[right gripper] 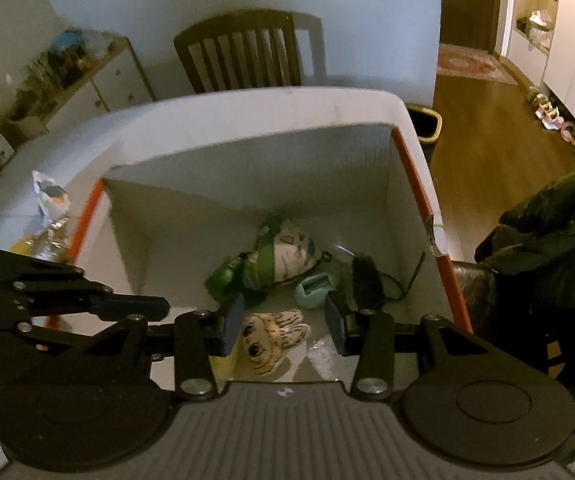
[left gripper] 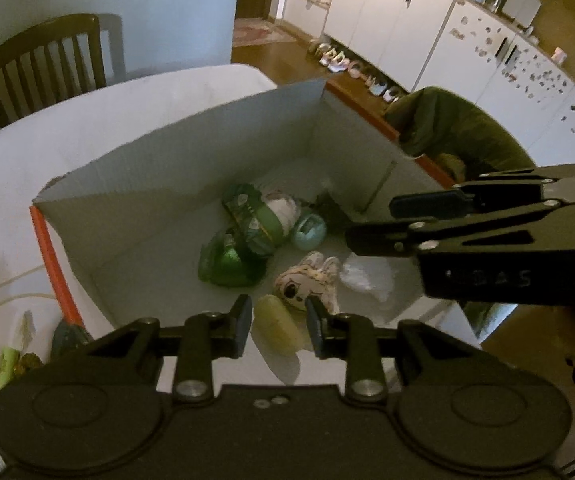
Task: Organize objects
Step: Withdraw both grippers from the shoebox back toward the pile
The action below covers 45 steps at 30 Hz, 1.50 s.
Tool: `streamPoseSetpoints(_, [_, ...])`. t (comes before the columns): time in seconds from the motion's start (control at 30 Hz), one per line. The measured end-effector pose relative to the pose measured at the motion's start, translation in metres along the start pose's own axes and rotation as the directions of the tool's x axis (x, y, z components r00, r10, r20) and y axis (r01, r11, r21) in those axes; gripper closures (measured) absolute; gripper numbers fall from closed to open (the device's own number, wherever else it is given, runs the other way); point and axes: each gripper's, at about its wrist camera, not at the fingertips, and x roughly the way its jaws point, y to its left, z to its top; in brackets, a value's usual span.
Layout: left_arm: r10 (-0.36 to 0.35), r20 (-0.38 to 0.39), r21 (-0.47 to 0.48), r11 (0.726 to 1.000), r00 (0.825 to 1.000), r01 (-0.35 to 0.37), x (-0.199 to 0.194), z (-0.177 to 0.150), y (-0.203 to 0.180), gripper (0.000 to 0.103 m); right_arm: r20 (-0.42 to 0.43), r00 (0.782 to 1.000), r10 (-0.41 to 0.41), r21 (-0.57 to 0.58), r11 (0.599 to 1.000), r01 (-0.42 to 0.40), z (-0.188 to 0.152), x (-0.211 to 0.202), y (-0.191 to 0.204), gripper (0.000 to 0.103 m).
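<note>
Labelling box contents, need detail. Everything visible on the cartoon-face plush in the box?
The plush is a small flat soft toy, cream fabric with darker stripes, a printed face with big dark eyes, and two long ear-like flaps. It lies face up on the box floor near the front wall, ears toward a clear plastic bag. A pale yellow-green item lies beside it; contact is unclear. Both grippers, left and right, hover open above it, not touching.
</note>
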Motion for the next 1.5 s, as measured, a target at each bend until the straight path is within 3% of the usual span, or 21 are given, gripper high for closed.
streamPoseSetpoints(0.33, [-0.046, 0.108, -0.008, 0.999, 0.993, 0.047, -0.051, -0.017, 0.008, 0.07, 0.111, 0.994, 0.021, 0.03, 0.999, -0.025, -0.012, -0.055, 0.015, 0.06])
streamPoseSetpoints(0.67, [-0.057, 0.194, -0.011, 0.998, 0.979, 0.061, -0.096, -0.037, 0.032, 0.065, 0.186, 0.982, 0.028, 0.026, 0.999, -0.033, -0.029, -0.084, 0.051, 0.06])
streamPoseSetpoints(1.0, [-0.038, 0.25, -0.022, 0.999, 0.968, 0.045, -0.134, -0.058, 0.072, 0.039, 0.219, 0.976, 0.009, 0.055, 0.998, -0.022, -0.041, -0.09, 0.098, 0.056])
streamPoseSetpoints(1.17, [-0.029, 0.267, -0.018, 0.999, 0.963, 0.035, -0.149, -0.067, 0.094, 0.038, 0.239, 0.971, -0.004, 0.06, 0.998, -0.011, -0.044, -0.09, 0.125, 0.051])
streamPoseSetpoints(1.5, [-0.018, 0.299, -0.005, 1.0, 0.954, 0.021, -0.176, -0.087, 0.136, 0.024, 0.266, 0.964, -0.001, 0.049, 0.999, -0.012, -0.05, -0.085, 0.181, 0.038])
